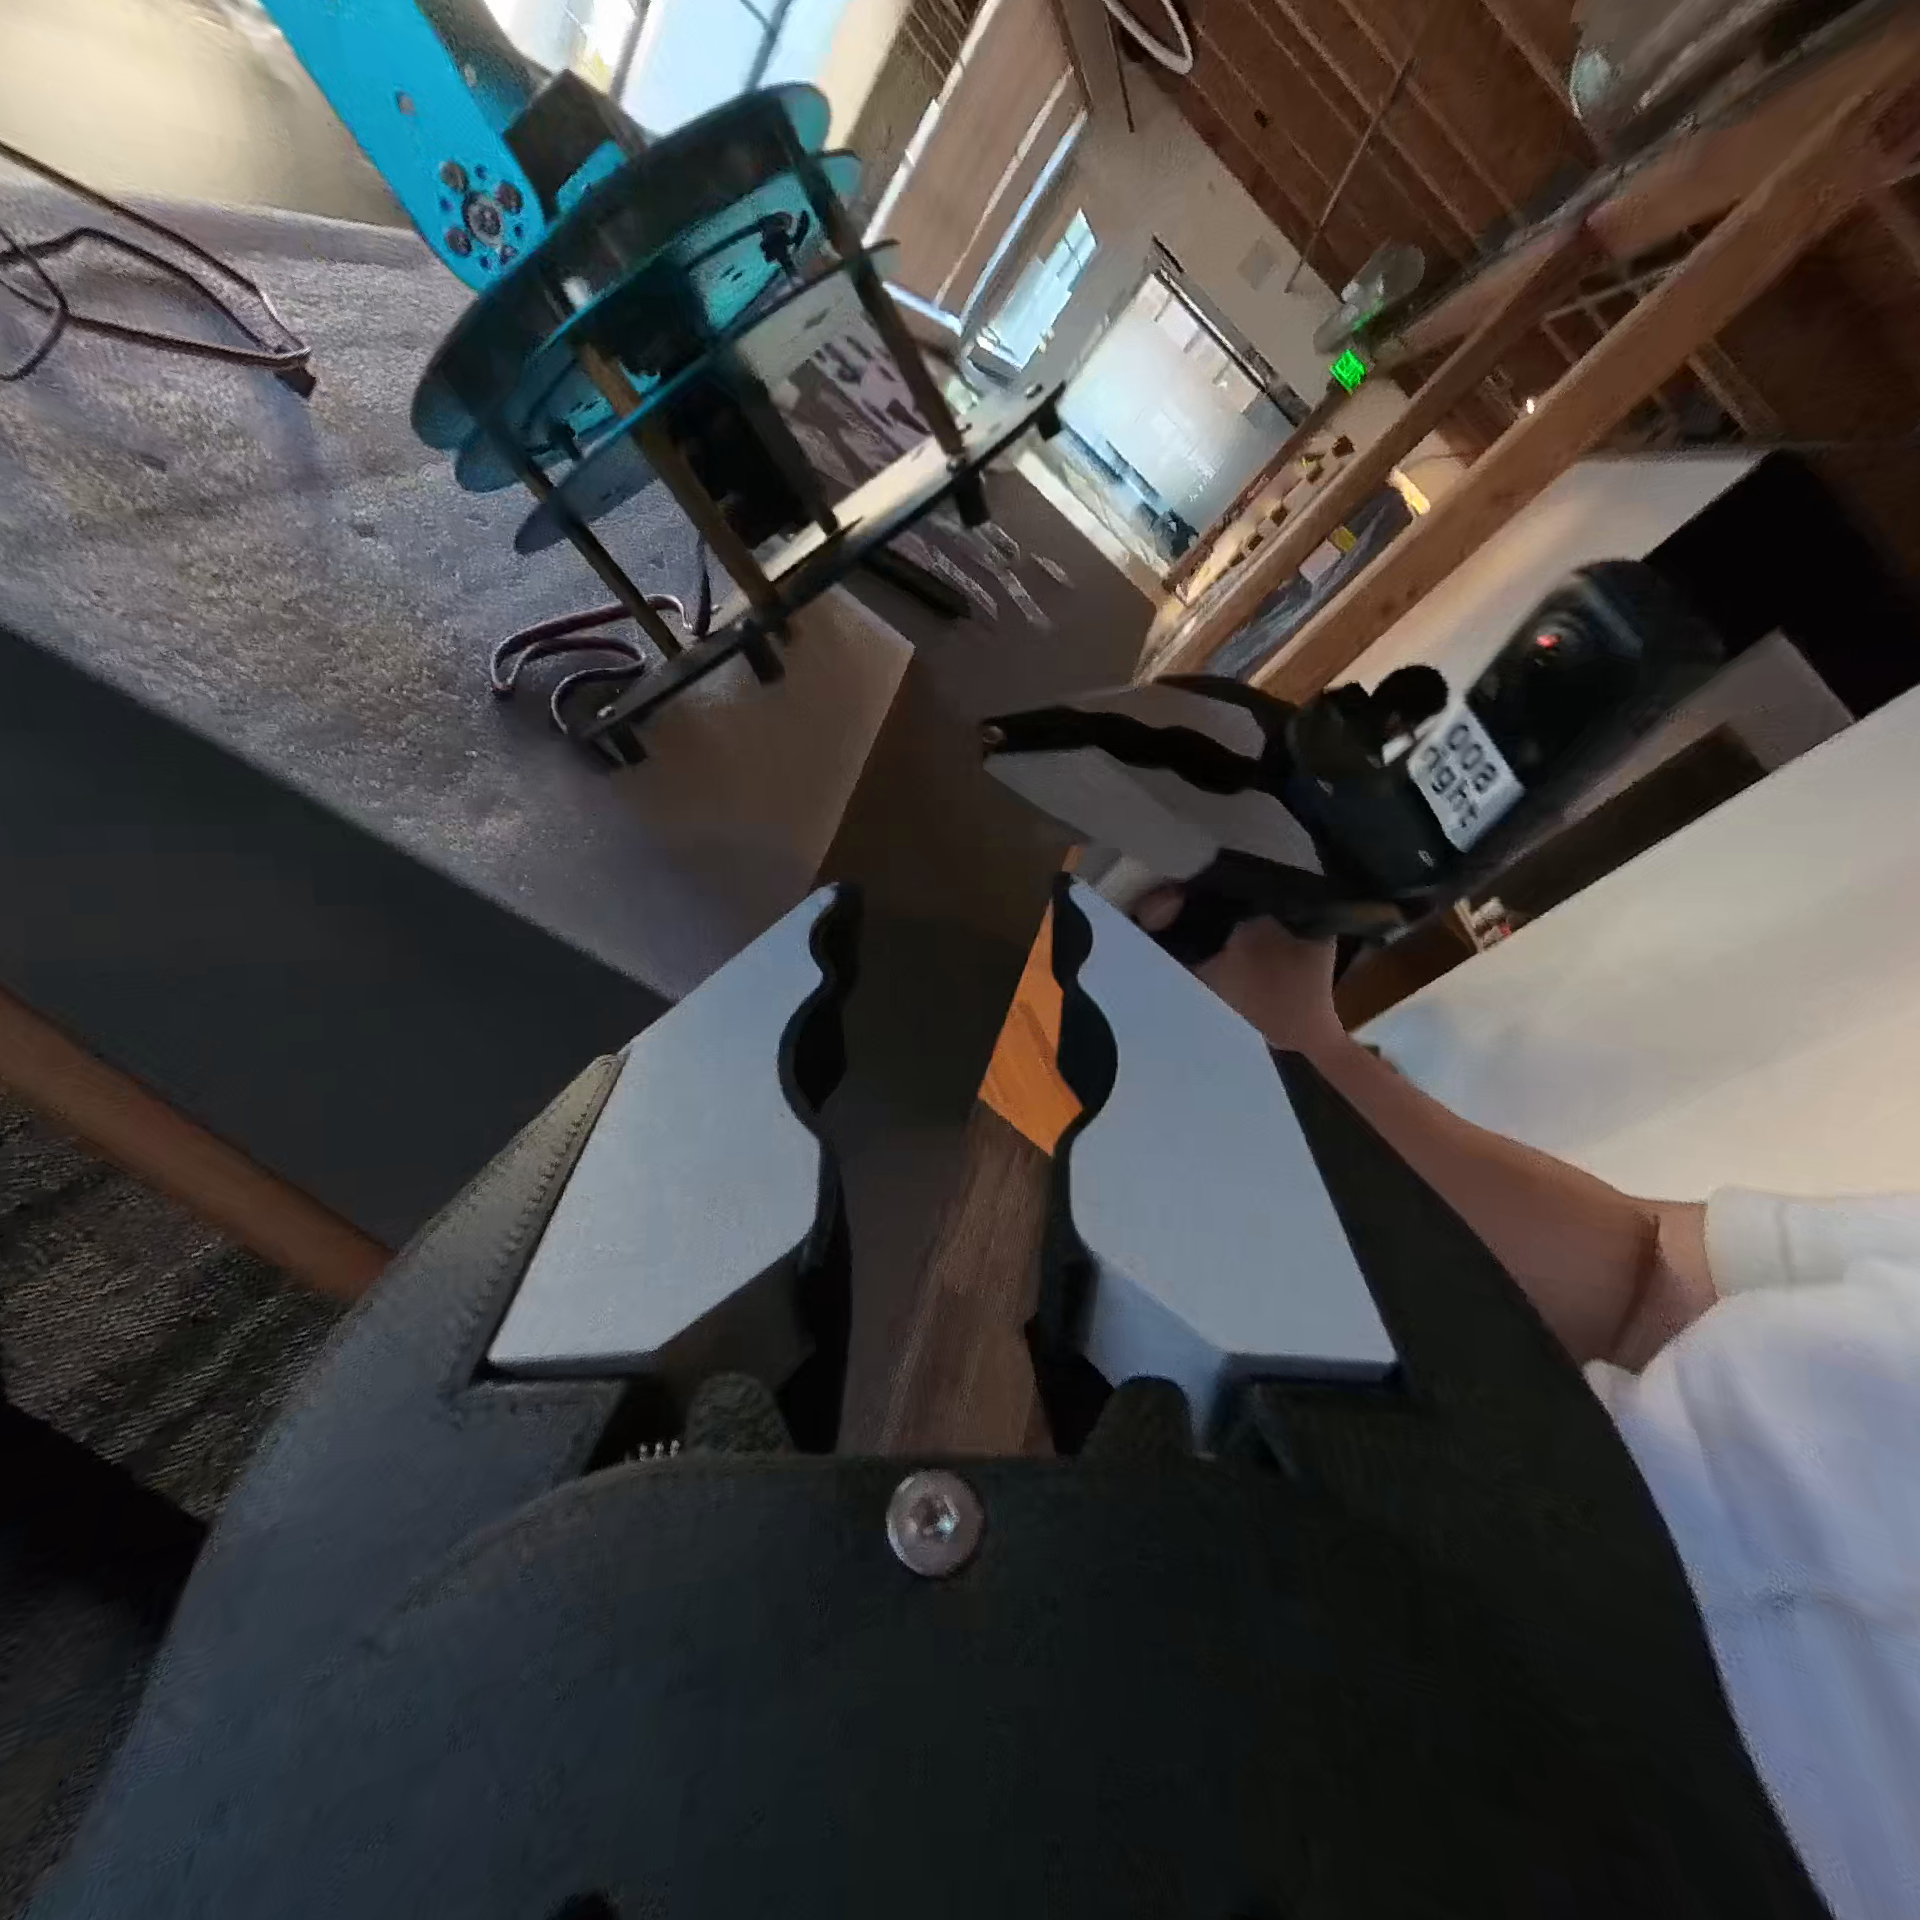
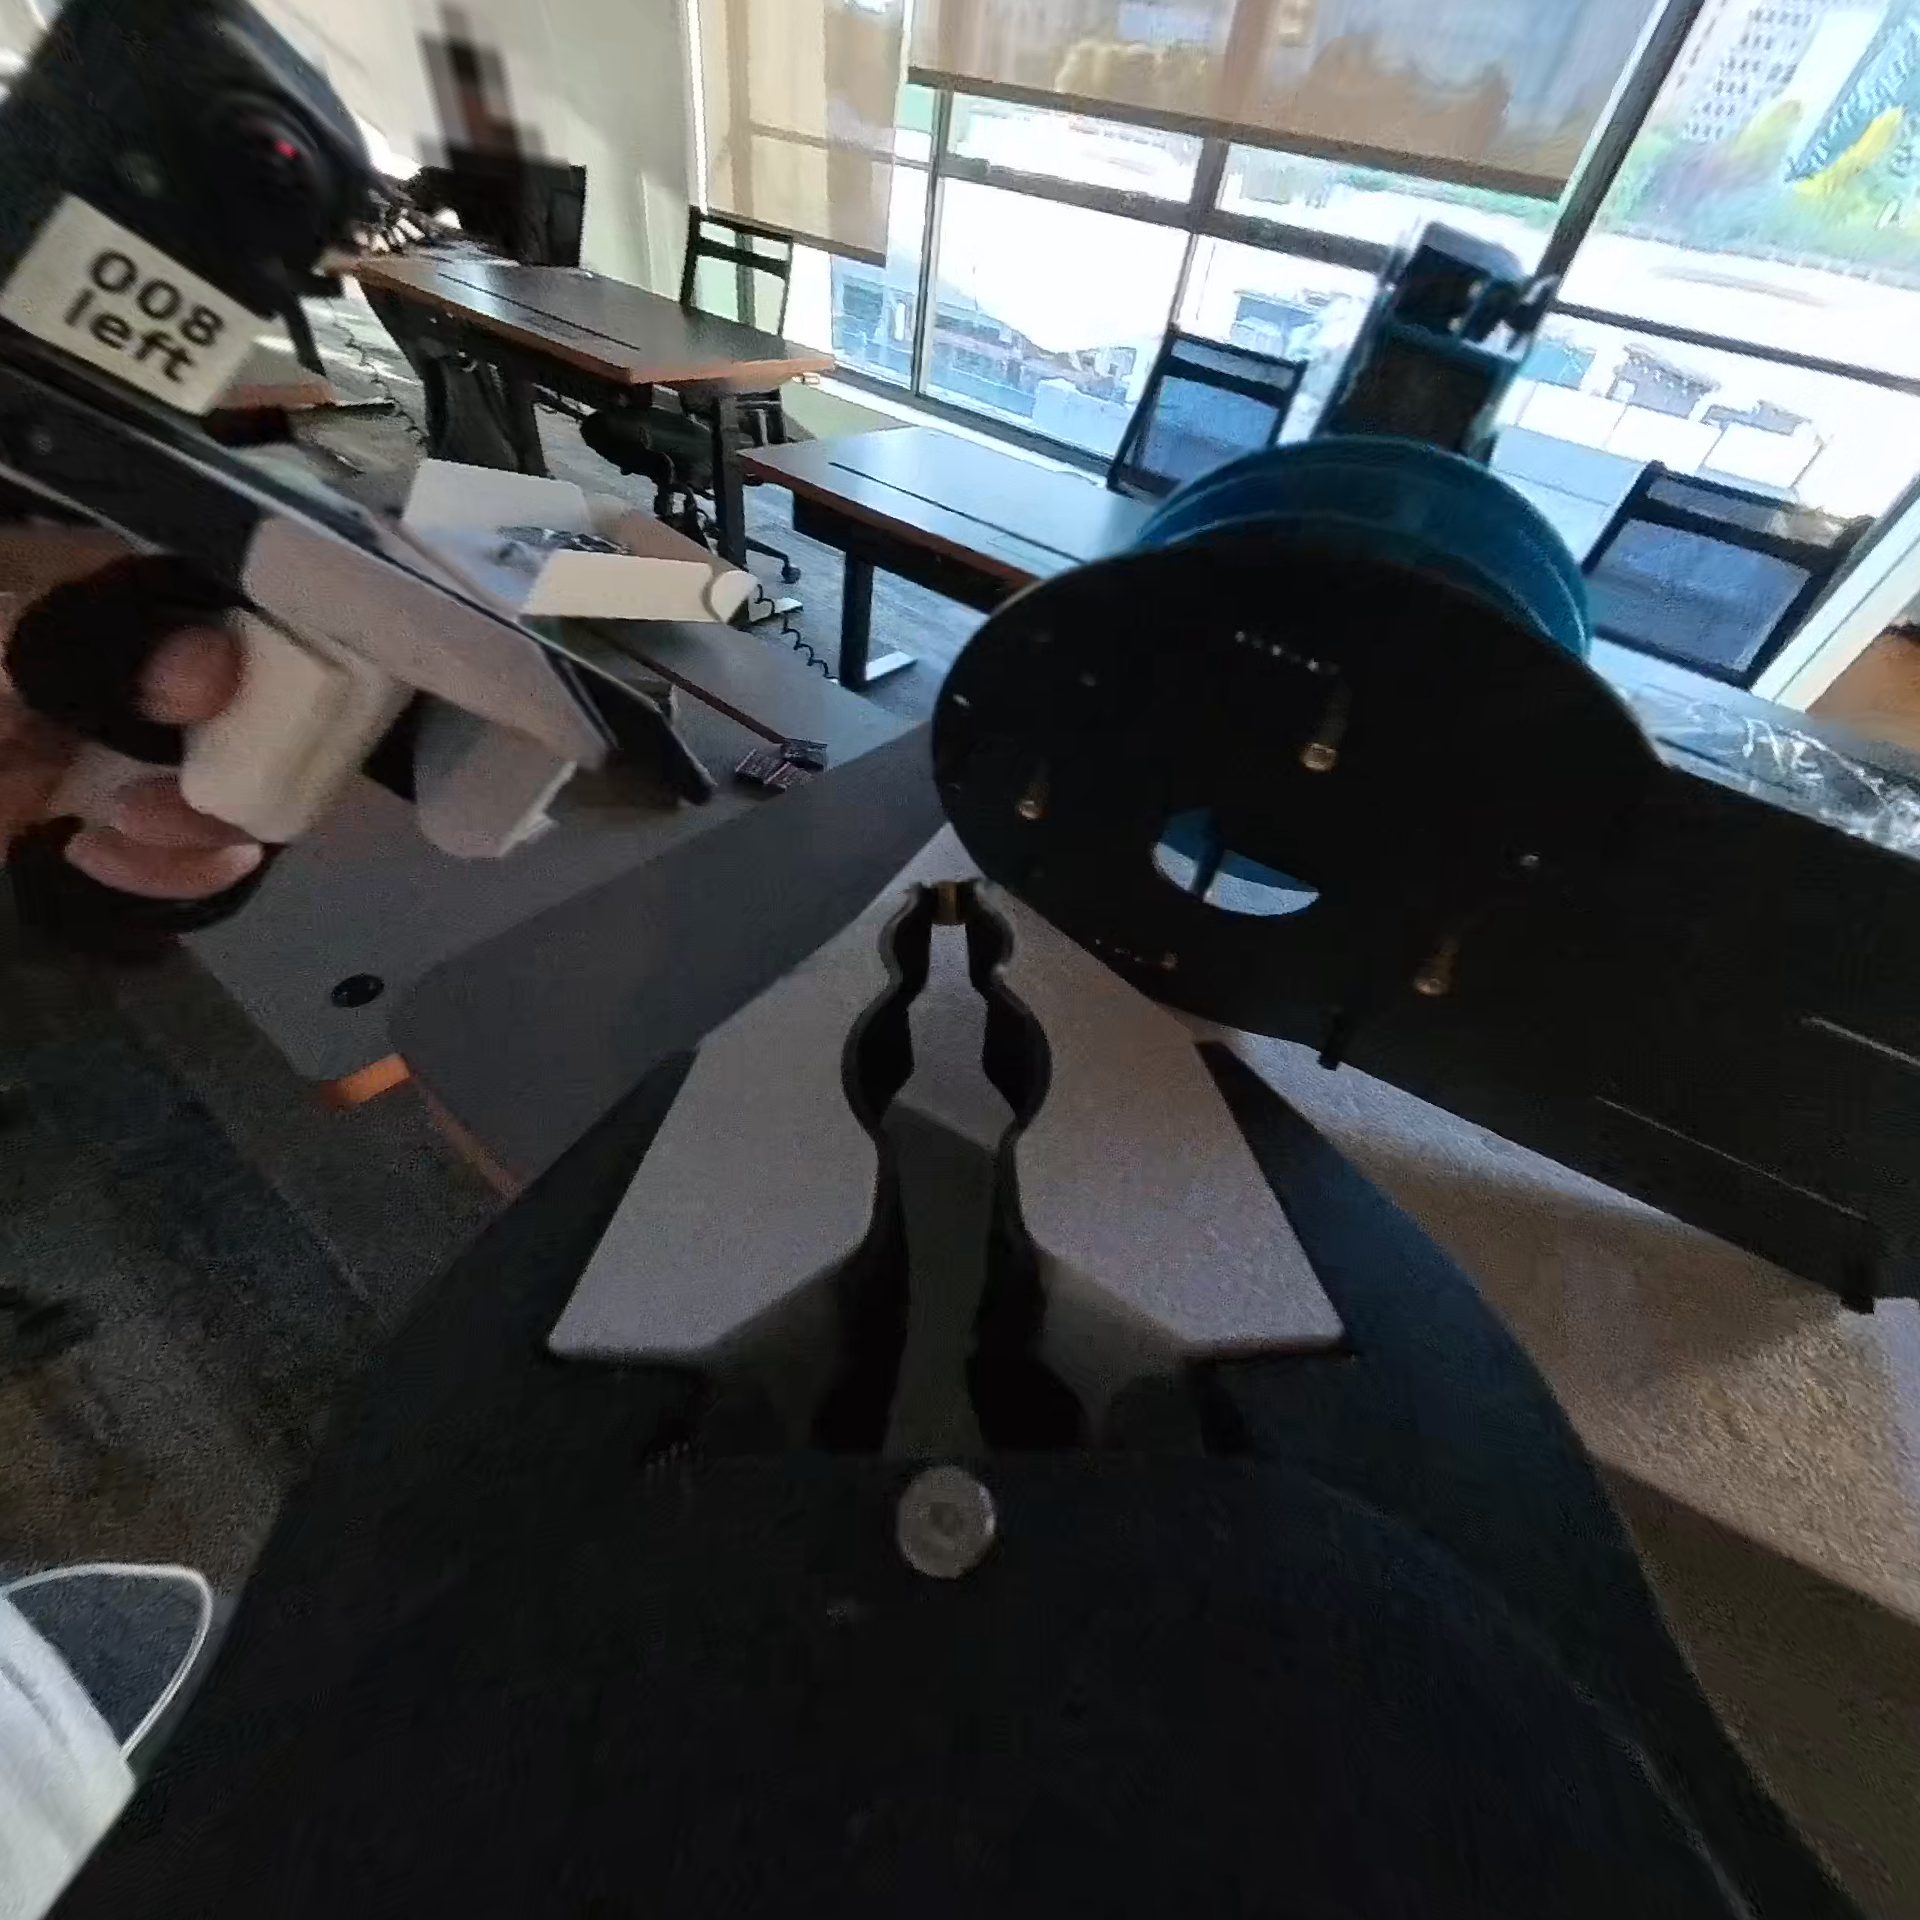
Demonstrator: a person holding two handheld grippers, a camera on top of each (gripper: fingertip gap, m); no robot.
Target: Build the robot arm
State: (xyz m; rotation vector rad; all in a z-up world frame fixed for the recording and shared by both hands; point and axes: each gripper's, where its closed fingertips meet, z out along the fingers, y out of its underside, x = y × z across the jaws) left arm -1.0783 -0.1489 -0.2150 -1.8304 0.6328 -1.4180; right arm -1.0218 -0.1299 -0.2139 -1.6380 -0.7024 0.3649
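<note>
A stacked assembly of black and blue round plates on posts (image 1: pixel 707 416) stands on a grey mat (image 1: pixel 260 540). My left gripper (image 1: pixel 951 904) is open and empty, held back from the assembly over the table's edge. My right gripper (image 2: pixel 951 909) is shut on a small brass piece (image 2: pixel 951 896) at its tips, right by the rim of the assembly's black bottom plate (image 2: pixel 1195 748). I cannot tell whether the piece touches the plate. Other brass posts (image 2: pixel 1320 750) stick out of that plate. Each gripper shows in the other view, the right one (image 1: pixel 1143 769) and the left one (image 2: pixel 468 675), each in a hand.
Looped cables (image 1: pixel 566 665) lie on the mat beside the assembly. A long black plate (image 2: pixel 1662 1018) runs right from the round one. Desks (image 2: pixel 935 488), chairs (image 2: pixel 1205 416) and windows stand behind. A white box (image 2: pixel 488 509) sits on a desk. A shoe (image 2: pixel 104 1642) is at the lower left. Across from one pair of fingers to the other is roughly 7 cm.
</note>
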